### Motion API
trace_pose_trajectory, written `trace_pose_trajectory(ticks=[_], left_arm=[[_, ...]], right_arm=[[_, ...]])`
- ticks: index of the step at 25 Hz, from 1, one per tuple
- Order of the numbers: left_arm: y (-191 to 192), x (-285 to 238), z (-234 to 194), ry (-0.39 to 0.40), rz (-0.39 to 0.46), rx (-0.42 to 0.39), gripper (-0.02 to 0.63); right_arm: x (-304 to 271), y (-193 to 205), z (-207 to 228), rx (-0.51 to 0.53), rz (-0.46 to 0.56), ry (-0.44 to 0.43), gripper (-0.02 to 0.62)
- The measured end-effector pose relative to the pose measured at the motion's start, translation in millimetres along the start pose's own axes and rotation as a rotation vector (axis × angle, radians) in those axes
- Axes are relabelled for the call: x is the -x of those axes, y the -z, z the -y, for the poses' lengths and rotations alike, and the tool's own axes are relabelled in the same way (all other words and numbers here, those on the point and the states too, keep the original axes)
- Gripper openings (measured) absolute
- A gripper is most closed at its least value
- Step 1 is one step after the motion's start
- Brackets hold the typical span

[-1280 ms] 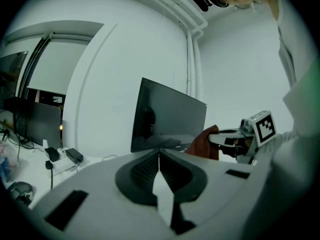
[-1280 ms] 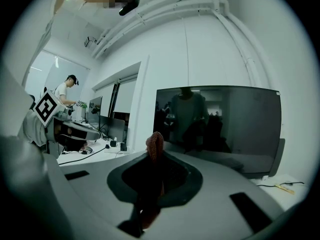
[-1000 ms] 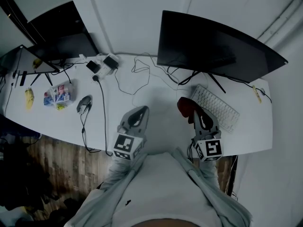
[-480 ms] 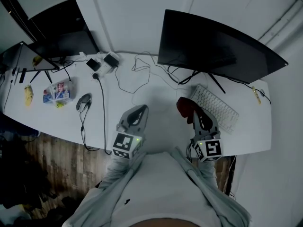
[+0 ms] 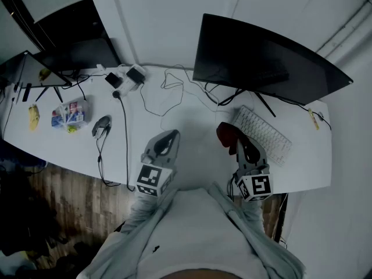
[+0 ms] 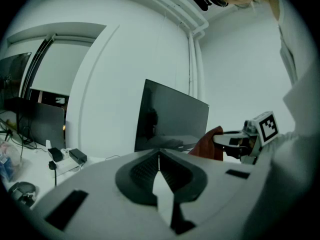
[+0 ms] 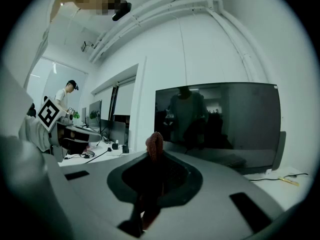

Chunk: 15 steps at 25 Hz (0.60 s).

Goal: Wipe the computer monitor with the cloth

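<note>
Cloth (image 5: 225, 132), dark red and bunched, sits pinched between the jaws of the right gripper (image 5: 235, 139). Its free end pokes out past the tips toward the monitor (image 5: 261, 57). It is in front of the monitor and well short of the screen, so wiping does not appear to have begun. The pinch looks firm. Holding the cloth bunched like this probably leaves a soft pad to press on the glass, while the hard jaws stay back from it.

The left gripper (image 5: 170, 137) has its jaws closed tip to tip with nothing between them. It hovers in front of the monitor's left edge, doing no work, and is likely kept there to stay out of the way.

The monitor is wide, dark and apparently switched off, and it stands on a thin splayed stand. In the right gripper view its screen faintly reflects a standing figure.

A white keyboard (image 5: 261, 133) lies at an angle on the white desk (image 5: 192, 118), just in front of the monitor's stand. Loose cables (image 5: 168, 92) trail left of the monitor to a power strip (image 5: 125, 79). Farther left are a second monitor (image 5: 75, 57) and some snack packets (image 5: 70, 115).

Behind the monitor rises a plain white wall, with pipes (image 5: 349, 22) running up beside the monitor's right end. The floor (image 5: 70, 202) under the desk's near edge is wooden. Another person (image 7: 65, 96) stands at desks far to the monitor's left.
</note>
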State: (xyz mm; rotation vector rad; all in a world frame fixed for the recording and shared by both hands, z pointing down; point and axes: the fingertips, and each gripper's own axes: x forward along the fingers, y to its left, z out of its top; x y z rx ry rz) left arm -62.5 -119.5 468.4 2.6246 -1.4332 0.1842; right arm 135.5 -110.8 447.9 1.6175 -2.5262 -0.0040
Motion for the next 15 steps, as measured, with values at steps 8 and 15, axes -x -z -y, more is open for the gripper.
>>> trace_pose_trajectory(ticks=[8,15], left_arm=[[1.7,0.7,-1.0,0.000,-0.005,-0.001,0.021],[3.6,1.7,-4.7,-0.005,-0.008,0.002,0.021]], right_arm=[[-2.4,-0.9,-1.6,-0.004,0.004,-0.012,0.038],[-5.1,-2.4,-3.9,-0.007,0.007,-0.014,0.038]])
